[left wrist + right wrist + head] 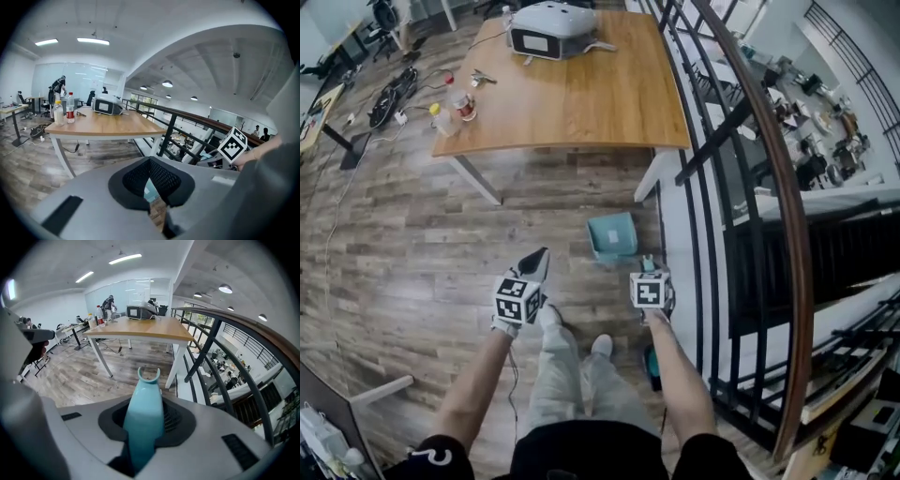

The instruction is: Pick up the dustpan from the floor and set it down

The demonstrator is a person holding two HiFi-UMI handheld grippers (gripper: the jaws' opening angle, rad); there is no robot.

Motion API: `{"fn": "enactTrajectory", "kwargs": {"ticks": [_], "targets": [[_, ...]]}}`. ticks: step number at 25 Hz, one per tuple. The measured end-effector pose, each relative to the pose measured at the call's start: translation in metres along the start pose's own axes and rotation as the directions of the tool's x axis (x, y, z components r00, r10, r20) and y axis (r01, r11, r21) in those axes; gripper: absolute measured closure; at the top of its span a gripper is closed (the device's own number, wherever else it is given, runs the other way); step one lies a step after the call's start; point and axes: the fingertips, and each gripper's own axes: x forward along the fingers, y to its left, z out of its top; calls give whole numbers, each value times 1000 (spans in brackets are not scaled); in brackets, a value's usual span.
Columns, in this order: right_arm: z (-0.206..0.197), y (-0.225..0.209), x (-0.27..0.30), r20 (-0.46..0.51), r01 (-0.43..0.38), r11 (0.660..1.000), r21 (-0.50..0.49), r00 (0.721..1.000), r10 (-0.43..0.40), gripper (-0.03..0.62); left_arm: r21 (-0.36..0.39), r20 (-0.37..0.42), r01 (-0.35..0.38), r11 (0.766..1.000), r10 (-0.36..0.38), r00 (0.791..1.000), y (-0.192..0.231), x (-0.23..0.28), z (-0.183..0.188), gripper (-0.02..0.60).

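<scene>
Right fingers (180, 427) gripping teal dustpan handle (145, 408), left fingers (165, 180) closed, empty, teal floor bin (623, 247), contents unclear

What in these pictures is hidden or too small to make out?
1. Lower end of the teal handle in the right gripper: in the right gripper view, the gripper's own body covers it.
2. Teal piece low in the head view: the right forearm covers most of it.
3. Labels of the bottles on the table: too small in the left gripper view.
</scene>
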Motion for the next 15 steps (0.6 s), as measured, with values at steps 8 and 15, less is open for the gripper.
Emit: {"fn": "enactTrajectory", "kwargs": {"ticks": [8, 15], "targets": [[34, -13, -93, 92, -51, 999, -11, 994, 52, 516, -69, 77, -48, 996, 54, 996, -32, -49, 52, 583], [62, -20, -162, 157, -119, 992, -34, 980, 123, 515, -38, 148, -5, 999, 11, 989, -76, -89, 91, 583]]}}
